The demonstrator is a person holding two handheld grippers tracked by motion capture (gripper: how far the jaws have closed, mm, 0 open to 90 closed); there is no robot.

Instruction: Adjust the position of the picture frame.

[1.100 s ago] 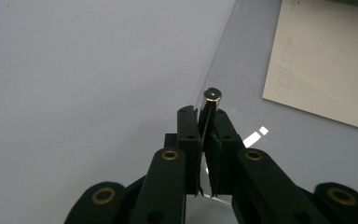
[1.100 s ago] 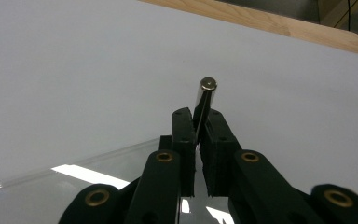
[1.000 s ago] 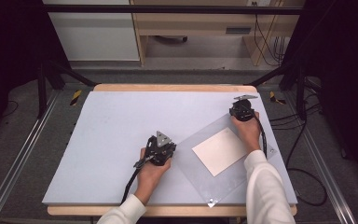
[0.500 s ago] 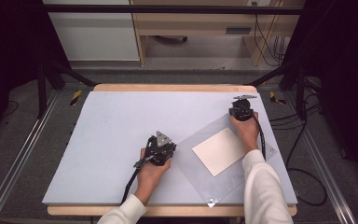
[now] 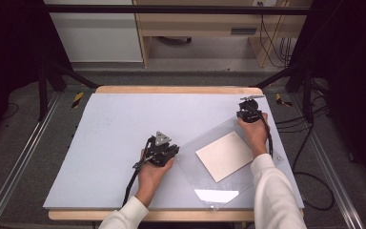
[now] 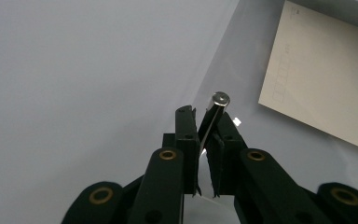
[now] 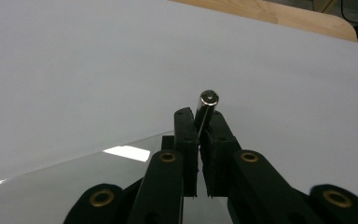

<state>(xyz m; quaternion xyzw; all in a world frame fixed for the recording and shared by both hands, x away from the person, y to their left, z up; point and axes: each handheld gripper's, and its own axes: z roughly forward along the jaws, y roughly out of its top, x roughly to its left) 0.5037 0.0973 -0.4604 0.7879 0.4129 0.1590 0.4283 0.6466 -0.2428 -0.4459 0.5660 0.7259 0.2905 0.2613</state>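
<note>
Two claws each pinch a corner of one clear sheet (image 5: 228,167) that lies flat on the tabletop (image 5: 124,124). The sheet is turned like a diamond on the right side of the tabletop, and a pale card (image 5: 224,155) sits in its middle.

The left claw (image 5: 164,151) is at the sheet's left corner. In the left gripper view its black jaws are closed tight on the thin edge of the sheet (image 6: 261,140), and a small silver stud (image 6: 220,99) sticks out just past the tips. The card (image 6: 321,79) lies off to the right there, near the claw but not touching it.

The right claw (image 5: 249,114) is at the sheet's far corner, near the back right of the tabletop. In the right gripper view its jaws are also shut on the sheet's edge (image 7: 121,182), with another silver stud (image 7: 209,98) right above the tips.

Both hands rest low over the tabletop, well apart from each other.
</note>
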